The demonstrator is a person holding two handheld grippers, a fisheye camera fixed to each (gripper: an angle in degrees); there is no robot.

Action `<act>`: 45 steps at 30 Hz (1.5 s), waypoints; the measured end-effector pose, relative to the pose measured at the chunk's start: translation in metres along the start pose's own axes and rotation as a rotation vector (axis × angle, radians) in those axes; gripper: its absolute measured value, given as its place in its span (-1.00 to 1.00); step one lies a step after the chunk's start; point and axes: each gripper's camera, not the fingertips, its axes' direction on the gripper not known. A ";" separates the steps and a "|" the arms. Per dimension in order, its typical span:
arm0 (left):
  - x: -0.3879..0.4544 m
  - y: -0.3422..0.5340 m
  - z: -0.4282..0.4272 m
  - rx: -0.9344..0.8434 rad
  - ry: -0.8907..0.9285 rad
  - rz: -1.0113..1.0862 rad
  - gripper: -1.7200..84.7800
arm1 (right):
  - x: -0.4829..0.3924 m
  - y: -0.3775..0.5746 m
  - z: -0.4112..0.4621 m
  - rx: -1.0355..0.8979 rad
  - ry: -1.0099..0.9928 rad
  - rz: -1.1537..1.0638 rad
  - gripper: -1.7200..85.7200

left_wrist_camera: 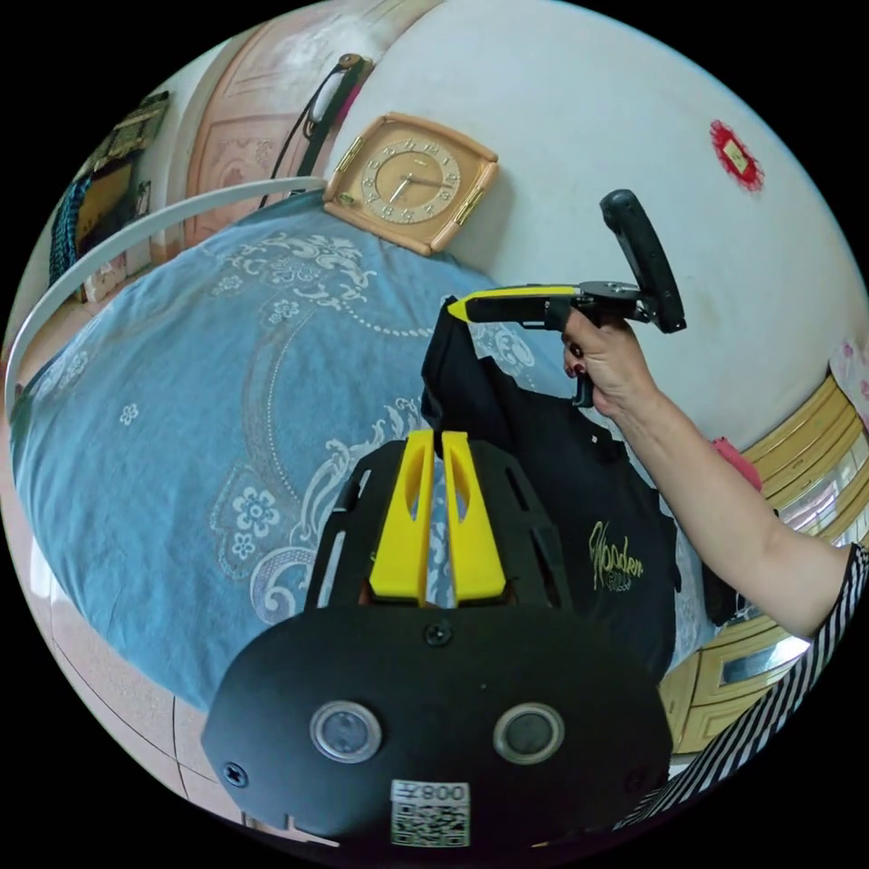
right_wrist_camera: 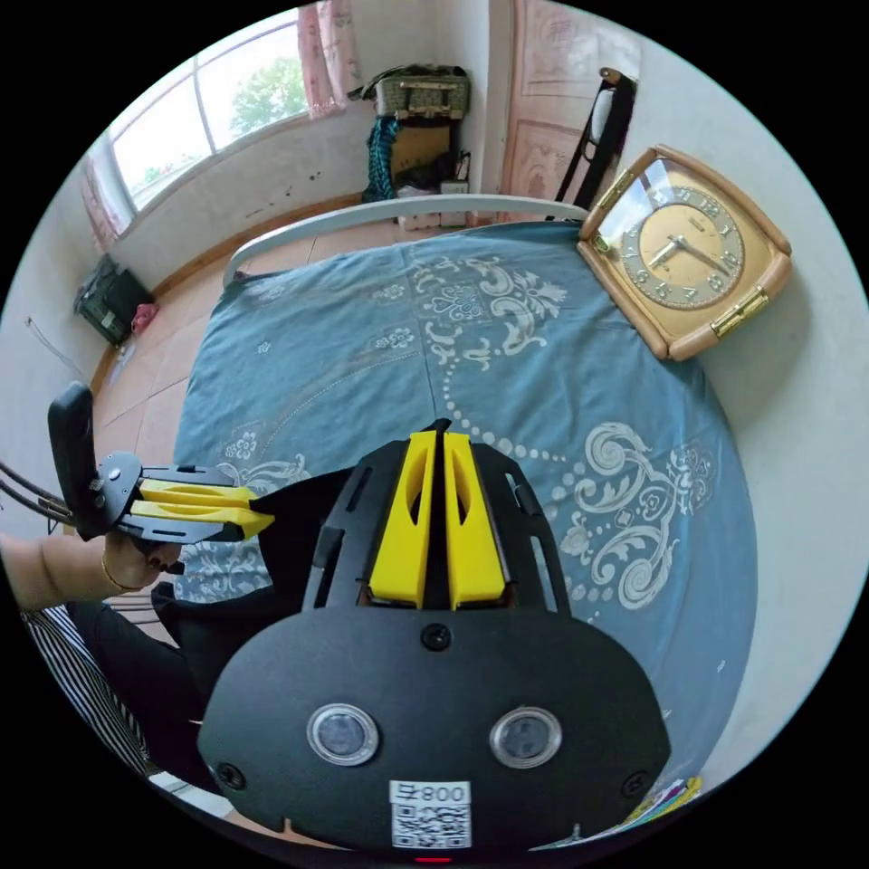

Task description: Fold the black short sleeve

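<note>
The black short-sleeve shirt [left_wrist_camera: 543, 453] with gold lettering hangs in the air above the bed, stretched between both grippers. My left gripper [left_wrist_camera: 439, 442] is shut on one top edge of it. In the same view my right gripper [left_wrist_camera: 455, 309], held by a hand, pinches another top corner higher up. In the right gripper view my right gripper [right_wrist_camera: 439, 440] is shut with a sliver of black cloth between its yellow jaws. The left gripper [right_wrist_camera: 262, 519] comes in from the left, closed on the shirt [right_wrist_camera: 290, 552], which droops below it.
A bed with a blue patterned cover [right_wrist_camera: 471, 344] lies under the shirt, with a white rail [right_wrist_camera: 389, 213] at its far end. A wooden clock [right_wrist_camera: 688, 249] leans against the white wall beside the bed. A person's arm [left_wrist_camera: 724, 507] and striped sleeve show at the right.
</note>
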 end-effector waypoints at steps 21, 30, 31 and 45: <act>-0.066 0.058 -0.051 -0.098 0.023 -0.130 -0.90 | -0.030 0.111 0.024 0.000 -0.023 0.040 -0.83; -0.083 0.092 -0.066 -0.127 0.019 -0.161 -0.87 | 0.024 0.314 -0.067 0.266 -0.237 0.381 -0.81; -0.083 0.094 -0.067 -0.134 0.025 -0.151 -0.87 | 0.020 0.349 -0.076 0.256 -0.228 0.407 -0.81; -0.073 0.186 -0.057 -0.590 0.179 -0.002 -0.80 | -0.089 0.770 -0.210 0.153 -0.185 1.099 -0.82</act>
